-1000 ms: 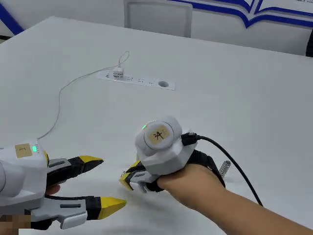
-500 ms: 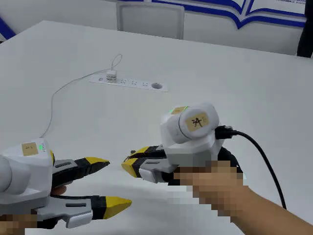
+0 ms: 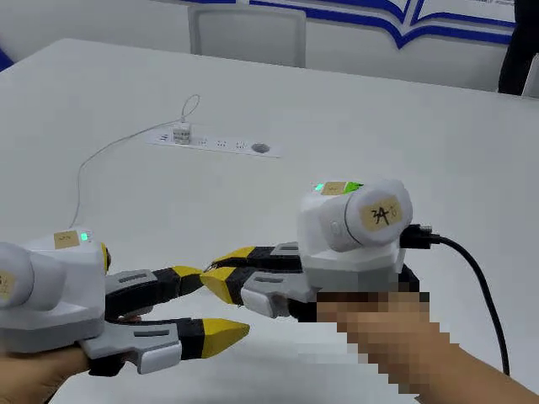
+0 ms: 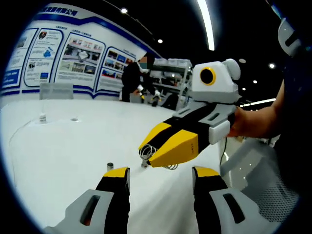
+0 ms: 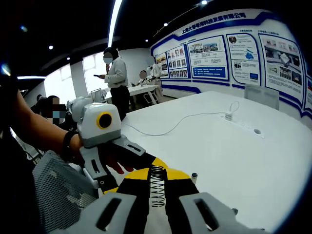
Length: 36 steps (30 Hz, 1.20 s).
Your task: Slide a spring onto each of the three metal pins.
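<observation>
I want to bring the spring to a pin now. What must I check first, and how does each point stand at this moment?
1. Spring clamped in the right gripper: ok.
2. Left gripper open and holding nothing: ok.
3. A pin stands upright on the table: ok.
4. Spring lined up with that pin: not ok, the pin stands apart from it.
5. All three pins bare: cannot tell.
</observation>
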Tool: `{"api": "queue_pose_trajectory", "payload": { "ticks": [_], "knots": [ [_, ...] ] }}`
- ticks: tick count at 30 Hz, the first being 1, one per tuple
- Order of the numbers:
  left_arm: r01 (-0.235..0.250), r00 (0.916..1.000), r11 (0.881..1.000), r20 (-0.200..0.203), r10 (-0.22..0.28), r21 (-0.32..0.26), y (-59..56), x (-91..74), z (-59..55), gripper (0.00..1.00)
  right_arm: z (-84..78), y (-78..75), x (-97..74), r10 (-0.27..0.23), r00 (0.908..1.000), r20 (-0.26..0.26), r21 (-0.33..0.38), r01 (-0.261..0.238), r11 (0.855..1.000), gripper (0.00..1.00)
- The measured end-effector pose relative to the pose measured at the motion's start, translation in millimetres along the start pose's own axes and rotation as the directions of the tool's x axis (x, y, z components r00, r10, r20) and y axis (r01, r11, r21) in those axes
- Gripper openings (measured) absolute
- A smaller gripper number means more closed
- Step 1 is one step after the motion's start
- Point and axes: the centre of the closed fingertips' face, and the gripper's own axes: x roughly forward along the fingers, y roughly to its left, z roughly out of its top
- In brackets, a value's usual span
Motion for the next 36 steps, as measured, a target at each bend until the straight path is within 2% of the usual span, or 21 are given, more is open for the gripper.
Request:
{"api": "queue_pose_trajectory", "payload": {
  "ticks": [6,14,19,27,36],
  "knots": [
    [0.022,0.9975,0.999,0.069,-0.019,-0.046,-2.8,1.2,14.7,0.45,9.1,4.5,-3.7,0.025,0.9981,0.057,0.009,-0.025,1.0,0.12],
    [0.04,0.9948,0.998,0.095,-0.036,-0.048,-6.2,2.1,18.6,0.28,13.5,4.1,-5.6,0.029,0.996,0.084,0.028,-0.031,0.999,0.12],
    [0.051,0.9943,0.998,0.095,-0.048,-0.025,-8.3,1.3,18.3,0.15,14.1,1.6,-7.4,0.023,0.9955,0.092,0.035,-0.026,0.999,0.11],
    [0.034,0.9954,0.999,0.089,-0.034,0.005,-5.2,0.3,18.3,0.12,15.6,-2.1,-13.6,0.011,0.9952,0.098,0.038,-0.015,0.999,0.11],
    [0.008,0.9992,0.996,0.038,-0.011,0.093,0.9,-4.5,14.7,0.12,10.5,-4.9,-20.5,0.003,0.9965,0.083,0.034,-0.005,0.999,0.11]
  ]
}}
